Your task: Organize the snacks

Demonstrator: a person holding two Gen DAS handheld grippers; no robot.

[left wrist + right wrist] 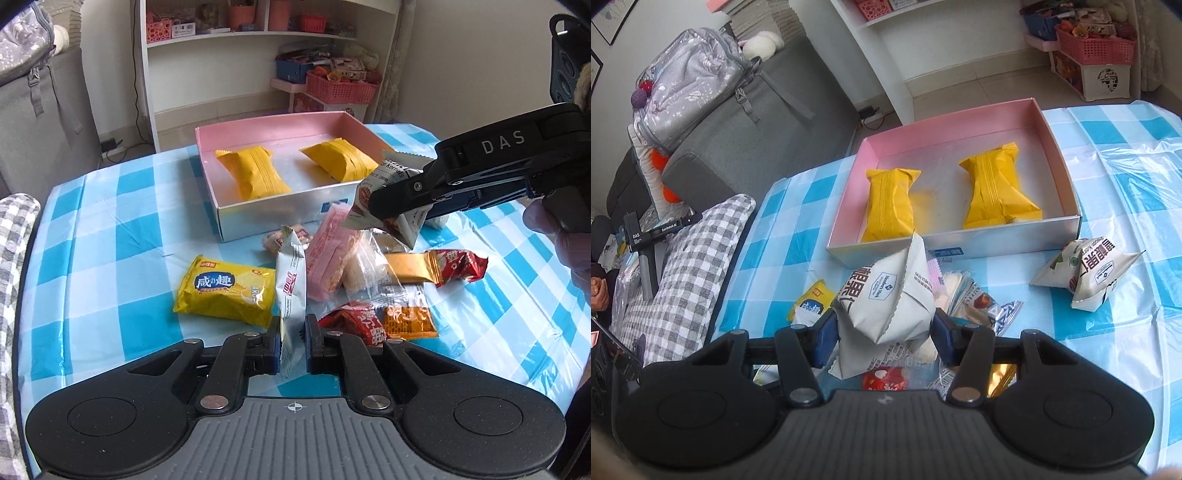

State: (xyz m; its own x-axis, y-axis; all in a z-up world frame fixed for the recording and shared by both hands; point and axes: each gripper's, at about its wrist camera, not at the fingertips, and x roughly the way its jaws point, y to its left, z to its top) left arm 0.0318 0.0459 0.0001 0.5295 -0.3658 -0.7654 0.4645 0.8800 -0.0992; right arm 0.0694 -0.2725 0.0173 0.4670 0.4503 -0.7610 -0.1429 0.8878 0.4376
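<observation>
White packet [886, 306] between right claw [884, 328] fingers

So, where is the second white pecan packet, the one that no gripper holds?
In the right wrist view the loose white pecan packet lies on the checked tablecloth at the right, just beyond the near right corner of the pink-lined box, apart from the snack pile.

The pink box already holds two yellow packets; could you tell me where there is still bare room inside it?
In the pink box, bare floor lies between the two yellow packets, along the back wall, and left of the left packet. The loose snack pile in front is crowded.
</observation>
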